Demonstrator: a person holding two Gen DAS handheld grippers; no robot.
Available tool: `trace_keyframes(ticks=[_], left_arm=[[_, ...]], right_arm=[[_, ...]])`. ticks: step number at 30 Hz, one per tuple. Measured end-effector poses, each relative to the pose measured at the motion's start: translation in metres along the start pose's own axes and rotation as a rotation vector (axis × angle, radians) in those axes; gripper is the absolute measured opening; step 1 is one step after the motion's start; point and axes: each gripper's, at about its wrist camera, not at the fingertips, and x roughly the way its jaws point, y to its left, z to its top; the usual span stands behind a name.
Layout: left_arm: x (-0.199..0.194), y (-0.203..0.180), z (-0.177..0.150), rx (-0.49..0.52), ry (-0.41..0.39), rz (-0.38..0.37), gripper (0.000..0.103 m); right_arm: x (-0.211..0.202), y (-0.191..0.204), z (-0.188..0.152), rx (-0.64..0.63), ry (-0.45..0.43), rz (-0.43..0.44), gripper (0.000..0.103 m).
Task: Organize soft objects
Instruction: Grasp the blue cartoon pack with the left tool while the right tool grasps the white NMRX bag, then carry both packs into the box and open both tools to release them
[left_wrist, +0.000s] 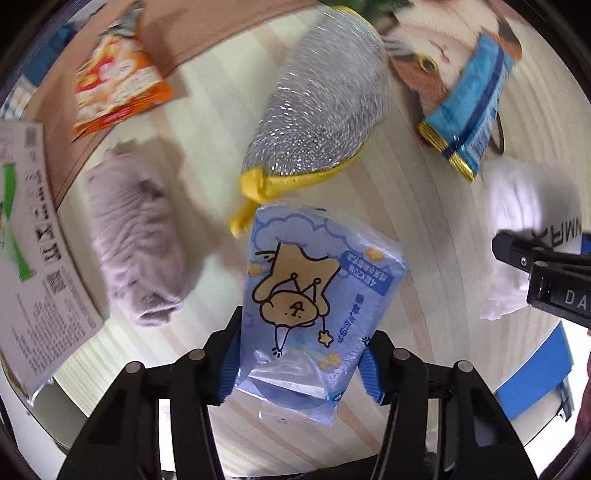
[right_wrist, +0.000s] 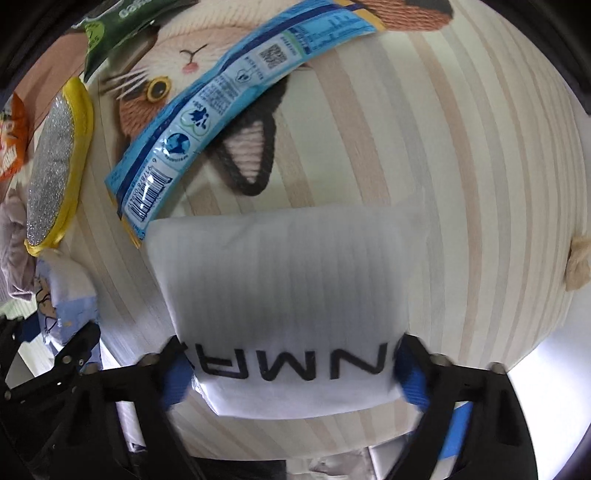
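Observation:
My left gripper is shut on a blue tissue pack with a cartoon bear, held just above the striped wooden table. My right gripper is shut on a white soft packet with black letters; the packet also shows at the right of the left wrist view. A silver scrubbing mitt with yellow trim lies beyond the tissue pack. A grey folded cloth lies to its left. A knitted cat-face cushion lies at the back.
A long blue snack wrapper lies across the cat cushion. An orange snack bag lies at the back left, a green bag at the back. A printed white box stands at the left edge. A blue-and-white object is at the right.

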Motion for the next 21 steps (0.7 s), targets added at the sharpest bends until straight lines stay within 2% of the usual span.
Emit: trace_keyframes(ticks=[3, 6, 9, 11, 13, 16, 19, 21], left_arm=[[-0.014, 0.017, -0.019, -0.053, -0.041, -0.018, 0.049], [-0.039, 0.042, -0.038, -0.125, -0.097, -0.08, 0.049], [-0.076, 0.078, -0.061, -0.197, -0.172, -0.138, 0.049], [-0.109, 0.115, -0.085, -0.257, -0.242, -0.174, 0.049], [-0.161, 0.163, -0.087, -0.306, -0.292, -0.187, 0.049], [-0.214, 0.232, -0.084, -0.377, -0.351, -0.205, 0.049], [-0.23, 0.304, -0.092, -0.428, -0.357, -0.221, 0.049], [-0.22, 0.342, -0.082, -0.465, -0.345, -0.215, 0.049]], right_arm=[[-0.002, 0.003, -0.004, 0.022, -0.01, 0.023, 0.073], [-0.014, 0.017, -0.014, 0.011, -0.048, 0.051, 0.072], [-0.038, 0.048, -0.029, -0.04, -0.104, 0.099, 0.072], [-0.06, 0.078, -0.042, -0.09, -0.152, 0.13, 0.072], [-0.084, 0.112, -0.053, -0.145, -0.2, 0.159, 0.072], [-0.128, 0.171, -0.065, -0.235, -0.271, 0.211, 0.072], [-0.182, 0.225, -0.065, -0.311, -0.31, 0.255, 0.072], [-0.195, 0.272, -0.061, -0.342, -0.322, 0.265, 0.072]])
